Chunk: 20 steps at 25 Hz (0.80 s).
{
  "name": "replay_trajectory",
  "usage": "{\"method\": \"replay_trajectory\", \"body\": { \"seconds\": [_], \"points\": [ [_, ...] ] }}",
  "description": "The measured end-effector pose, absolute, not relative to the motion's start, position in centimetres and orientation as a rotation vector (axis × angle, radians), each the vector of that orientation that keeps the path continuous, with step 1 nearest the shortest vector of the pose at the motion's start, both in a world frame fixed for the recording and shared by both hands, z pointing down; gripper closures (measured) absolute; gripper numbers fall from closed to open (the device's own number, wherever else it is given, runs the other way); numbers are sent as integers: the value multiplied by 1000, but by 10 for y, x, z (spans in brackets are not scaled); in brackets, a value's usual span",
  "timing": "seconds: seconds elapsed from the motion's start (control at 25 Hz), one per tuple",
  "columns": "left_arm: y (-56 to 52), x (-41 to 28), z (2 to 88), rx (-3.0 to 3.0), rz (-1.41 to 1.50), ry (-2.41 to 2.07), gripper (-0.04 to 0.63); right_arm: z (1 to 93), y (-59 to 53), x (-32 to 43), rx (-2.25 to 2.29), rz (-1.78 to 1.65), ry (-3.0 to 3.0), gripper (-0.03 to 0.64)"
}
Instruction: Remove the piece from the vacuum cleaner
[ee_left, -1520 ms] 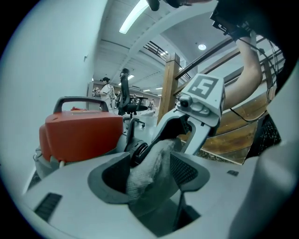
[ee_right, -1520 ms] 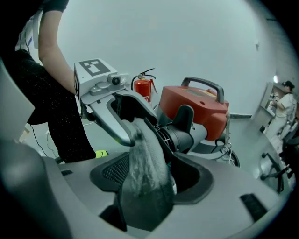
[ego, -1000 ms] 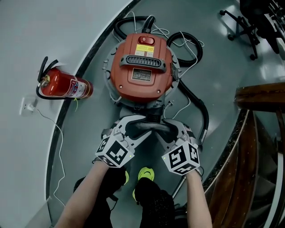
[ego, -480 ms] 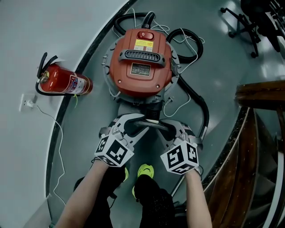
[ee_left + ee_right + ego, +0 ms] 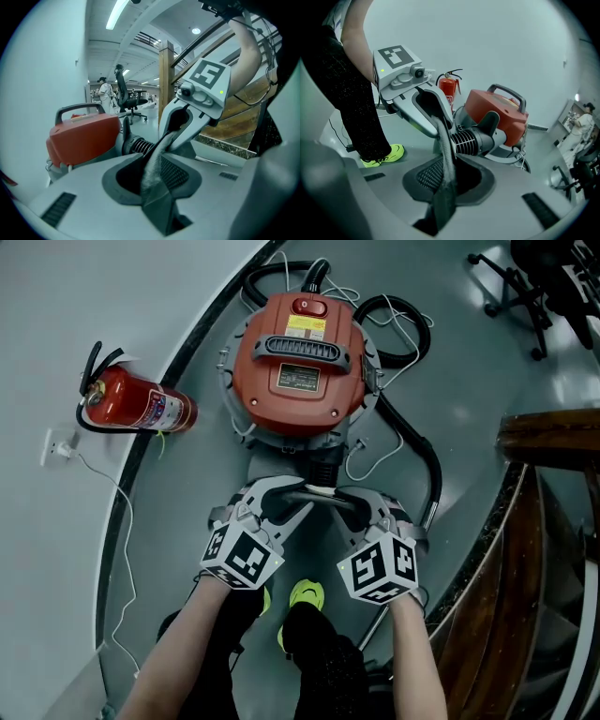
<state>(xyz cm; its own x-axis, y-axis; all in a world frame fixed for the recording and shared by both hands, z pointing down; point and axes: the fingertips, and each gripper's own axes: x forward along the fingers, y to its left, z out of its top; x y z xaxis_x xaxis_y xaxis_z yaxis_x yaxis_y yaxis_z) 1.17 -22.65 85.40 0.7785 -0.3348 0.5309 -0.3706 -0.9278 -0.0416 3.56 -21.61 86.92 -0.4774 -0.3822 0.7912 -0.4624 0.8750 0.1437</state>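
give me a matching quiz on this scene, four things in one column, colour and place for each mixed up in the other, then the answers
Things:
1. vacuum cleaner
2. fire extinguisher
3. shoe
4. piece

Colour and place:
A. neon yellow, on the floor near the bottom of the head view
B. dark grey, just in front of the ribbed hose end
C. orange-red, mid-floor, with a black hose curling round it
D. red, by the wall at the left of the head view

Pairs: 1-C, 2-D, 3-A, 4-B
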Motion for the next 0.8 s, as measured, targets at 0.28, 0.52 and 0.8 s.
{"method": "replay_trajectory", "body": {
  "seconds": [0.28, 0.52, 0.8],
  "points": [
    [-222, 10, 854, 2907, 862, -591, 485, 869, -213, 35, 634, 66, -2121, 554],
    [-204, 11, 856, 2917, 890, -550, 486, 872, -192, 34, 625, 97, -2131, 557],
    [-184, 8, 859, 2899, 910, -542, 486, 876, -171, 31, 618, 138, -2137, 558]
  ]
}}
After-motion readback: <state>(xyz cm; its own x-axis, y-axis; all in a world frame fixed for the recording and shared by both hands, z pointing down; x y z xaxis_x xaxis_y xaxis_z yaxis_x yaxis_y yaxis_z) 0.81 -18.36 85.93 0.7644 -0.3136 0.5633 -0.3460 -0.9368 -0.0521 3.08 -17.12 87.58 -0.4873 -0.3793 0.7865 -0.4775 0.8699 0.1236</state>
